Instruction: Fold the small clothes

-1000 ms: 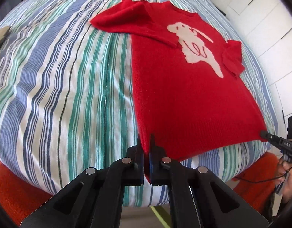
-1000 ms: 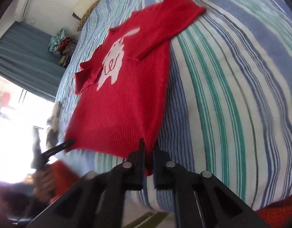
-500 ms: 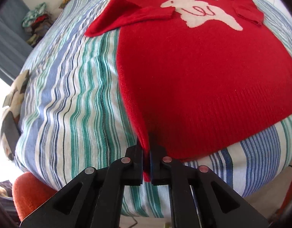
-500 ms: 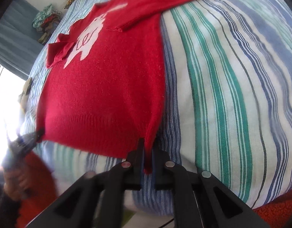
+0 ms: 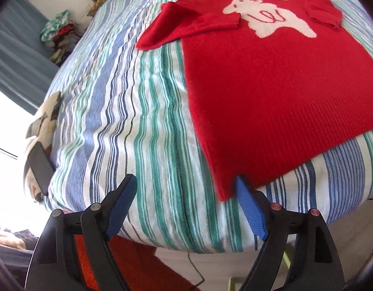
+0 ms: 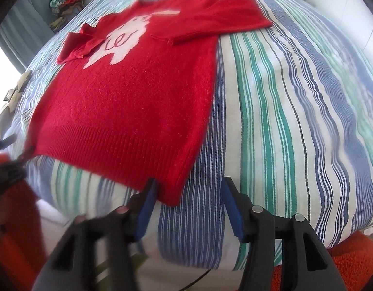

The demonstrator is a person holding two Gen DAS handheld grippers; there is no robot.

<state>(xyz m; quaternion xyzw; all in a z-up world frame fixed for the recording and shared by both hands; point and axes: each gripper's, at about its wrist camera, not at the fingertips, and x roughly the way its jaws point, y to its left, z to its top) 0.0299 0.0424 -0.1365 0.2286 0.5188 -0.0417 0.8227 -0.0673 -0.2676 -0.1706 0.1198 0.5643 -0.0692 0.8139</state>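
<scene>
Both grippers have released the hem corners; left gripper (image 5: 184,186) and right gripper (image 6: 189,189) fingers now stand apart. One red sweater (image 5: 266,82), white rabbit motif, lies flat on the striped bed (image 5: 128,111), both sleeves folded inward.

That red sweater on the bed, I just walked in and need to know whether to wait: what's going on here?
A person with a gripper in each hand is folding the red knitted sweater with a white rabbit on the striped bedspread. Both the left gripper and the right gripper have their jaws open at the hem corners; the sweater lies flat.
</scene>
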